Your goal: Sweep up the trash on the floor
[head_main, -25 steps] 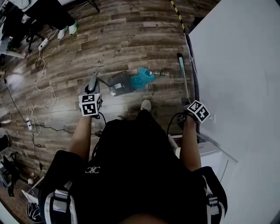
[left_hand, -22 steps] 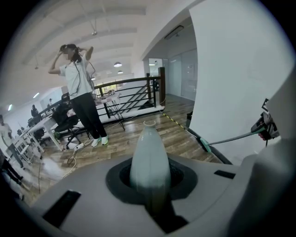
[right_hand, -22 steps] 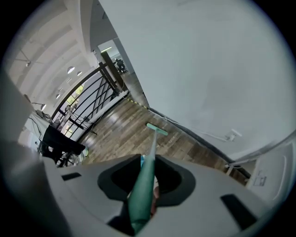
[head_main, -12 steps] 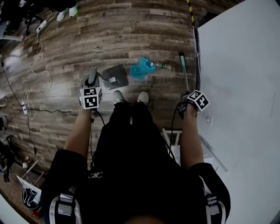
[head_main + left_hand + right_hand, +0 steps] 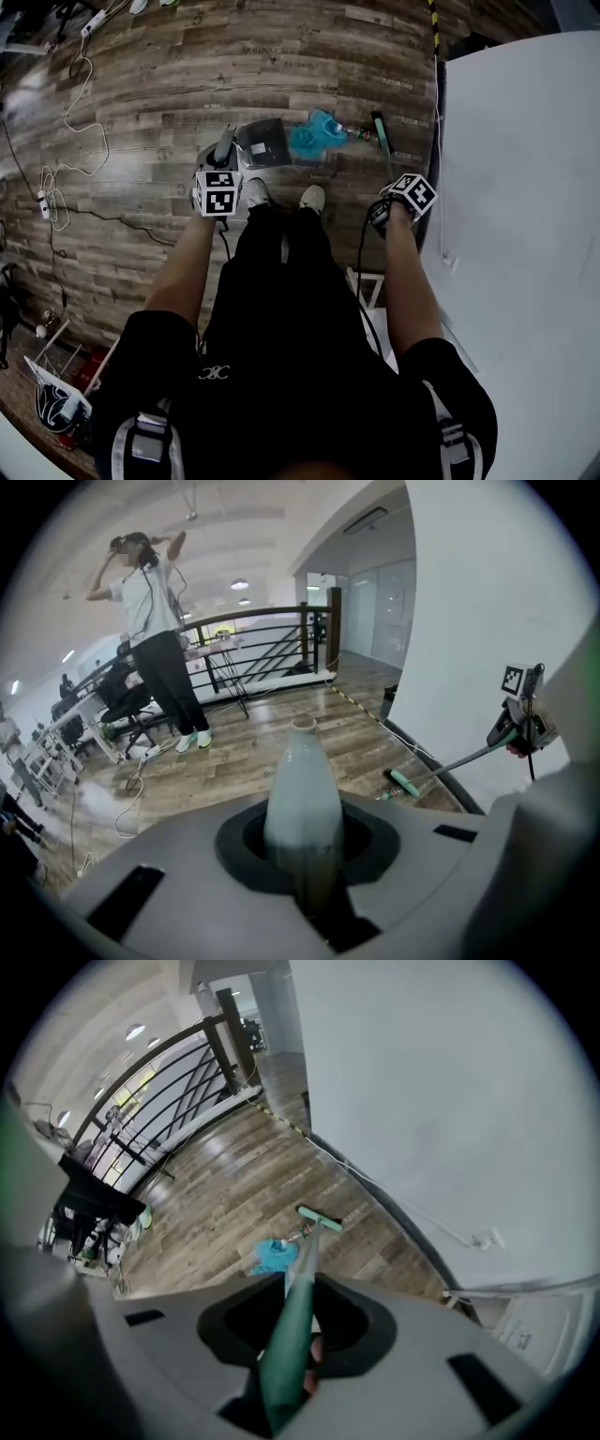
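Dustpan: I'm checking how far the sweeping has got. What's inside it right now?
In the head view no trash shows inside the dustpan. The blue trash lies on the floor beside it, near the broom. The pan's left side is covered by the left gripper.

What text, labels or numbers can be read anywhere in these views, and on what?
No text reads clearly.
Label on the dustpan: too small to read.
Emblem on the black shirt: a logo, no legible letters.
The marker cubes: square codes, no words.
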Tool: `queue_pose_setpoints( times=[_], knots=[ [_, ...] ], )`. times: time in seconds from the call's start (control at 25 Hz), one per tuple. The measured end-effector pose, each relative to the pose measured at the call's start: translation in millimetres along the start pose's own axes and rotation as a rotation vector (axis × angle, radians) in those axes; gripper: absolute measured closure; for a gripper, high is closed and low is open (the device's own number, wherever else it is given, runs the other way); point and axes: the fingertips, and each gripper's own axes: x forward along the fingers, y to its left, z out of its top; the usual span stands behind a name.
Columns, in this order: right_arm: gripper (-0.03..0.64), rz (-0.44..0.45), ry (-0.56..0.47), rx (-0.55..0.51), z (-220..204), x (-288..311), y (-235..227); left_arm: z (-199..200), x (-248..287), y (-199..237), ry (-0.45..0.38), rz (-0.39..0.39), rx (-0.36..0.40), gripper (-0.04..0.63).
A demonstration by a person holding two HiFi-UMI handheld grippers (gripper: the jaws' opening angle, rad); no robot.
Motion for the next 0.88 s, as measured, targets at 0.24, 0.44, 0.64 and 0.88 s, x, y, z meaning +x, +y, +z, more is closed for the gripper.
queue_pose_setpoints(
  times=[0.24,0.44,0.64,0.88],
  knots=[
    [0.508,-0.037,0.052,-0.178,-27,7,46,-8,12,-13,-0.01,-0.059,-0.021,0.547],
    [0.508,-0.029,0.108,-0.308,-56,5,89,-6,15,-9,-0.011,-0.09,-0.043,0.548],
    [0.506,-0.007,0.156,-0.399,-92,5,130,-3,16,-11,-0.026,-0.127,-0.017,0.551],
    [0.505,0.062,0.223,-0.291,-124,-3,173,-5,16,-6,-0.032,-0.155,-0.034,0.552]
  ],
)
